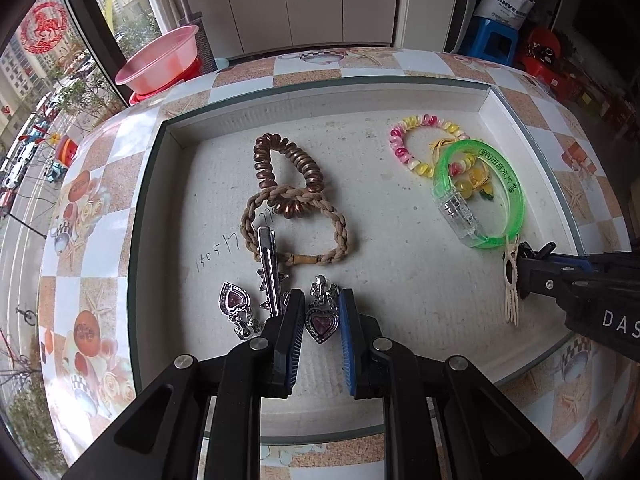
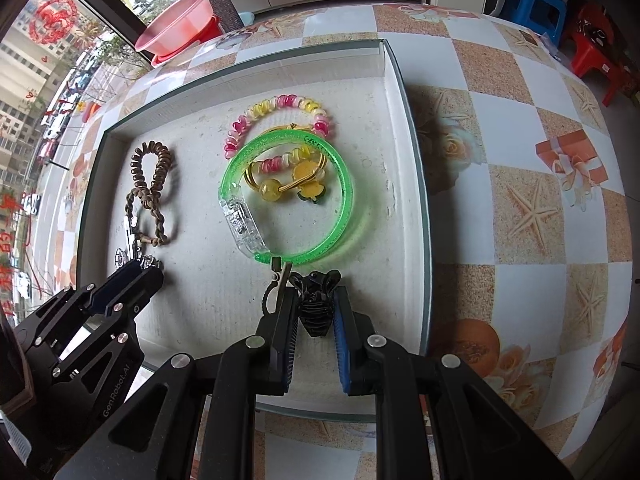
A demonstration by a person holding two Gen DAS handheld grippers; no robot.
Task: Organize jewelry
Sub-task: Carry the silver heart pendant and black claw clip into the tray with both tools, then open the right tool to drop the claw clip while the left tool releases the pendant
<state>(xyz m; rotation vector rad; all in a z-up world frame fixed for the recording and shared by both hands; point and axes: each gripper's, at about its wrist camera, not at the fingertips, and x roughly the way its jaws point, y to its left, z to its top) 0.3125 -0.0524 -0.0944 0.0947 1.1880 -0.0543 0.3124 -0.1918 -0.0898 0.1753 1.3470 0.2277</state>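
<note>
A shallow white tray (image 1: 400,280) holds the jewelry. My left gripper (image 1: 321,300) is shut on a silver clip with a purple heart stone (image 1: 321,320). A matching heart clip (image 1: 236,308) and a long silver hair clip (image 1: 269,272) lie to its left. Beyond lie a braided tan band (image 1: 296,224) and a copper coil tie (image 1: 288,172). My right gripper (image 2: 314,300) is shut on a black claw clip (image 2: 316,304), just short of a green bangle (image 2: 288,196). A pink-yellow coil bracelet (image 2: 280,120) and a yellow bead tie (image 2: 288,184) lie there. A cream clip (image 1: 512,280) lies by the right gripper.
The tray sits on a table with a checkered flower cloth (image 2: 520,200). A pink basin (image 1: 160,60) stands past the table's far left. A blue stool (image 1: 492,40) and a red stool (image 2: 592,52) stand at the far right. The left gripper also shows in the right wrist view (image 2: 136,276).
</note>
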